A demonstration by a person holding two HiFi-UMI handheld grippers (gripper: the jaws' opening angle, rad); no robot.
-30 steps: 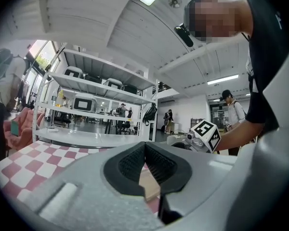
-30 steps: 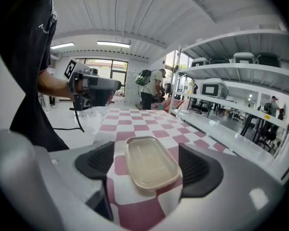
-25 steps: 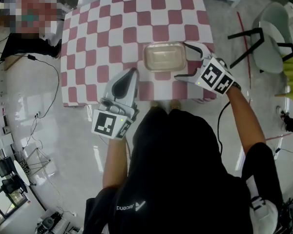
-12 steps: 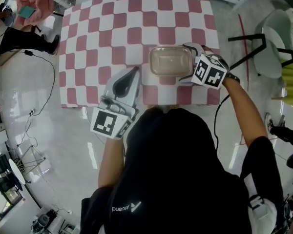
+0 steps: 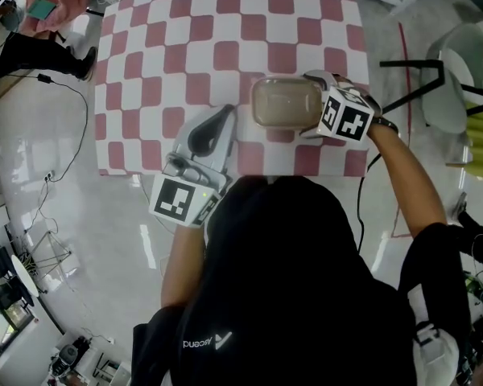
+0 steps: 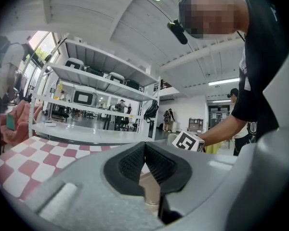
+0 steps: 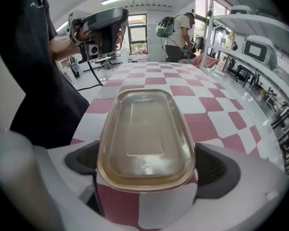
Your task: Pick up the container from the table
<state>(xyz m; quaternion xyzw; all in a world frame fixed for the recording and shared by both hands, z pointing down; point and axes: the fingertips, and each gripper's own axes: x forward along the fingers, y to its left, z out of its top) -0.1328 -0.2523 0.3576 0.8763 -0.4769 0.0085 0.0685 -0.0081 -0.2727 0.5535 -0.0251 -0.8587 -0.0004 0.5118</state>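
Note:
A shallow clear-tan container [image 5: 286, 101] with a lid sits on the pink-and-white checked table [image 5: 169, 63], near its front right. My right gripper [image 5: 306, 103] points steeply down at the container's right end and stands wide open. In the right gripper view the container [image 7: 144, 134] lies between the two dark pads [image 7: 216, 170], which flank its near end. My left gripper [image 5: 225, 109] is held level over the table's front edge, left of the container, shut with nothing in it. In the left gripper view its pads [image 6: 156, 165] meet, and the container [image 6: 151, 189] shows just beyond them.
A grey chair [image 5: 459, 63] stands right of the table. Cables [image 5: 40, 79] trail over the glossy floor at the left, near a seated person [image 5: 40, 51]. Shelving [image 6: 96, 81] with white machines runs behind the table's far side, and another person [image 7: 176, 30] stands beyond it.
My right gripper has dropped, tipped further down and slid in over the container's right end, with its jaws a little wider. The left gripper has edged slightly toward the container.

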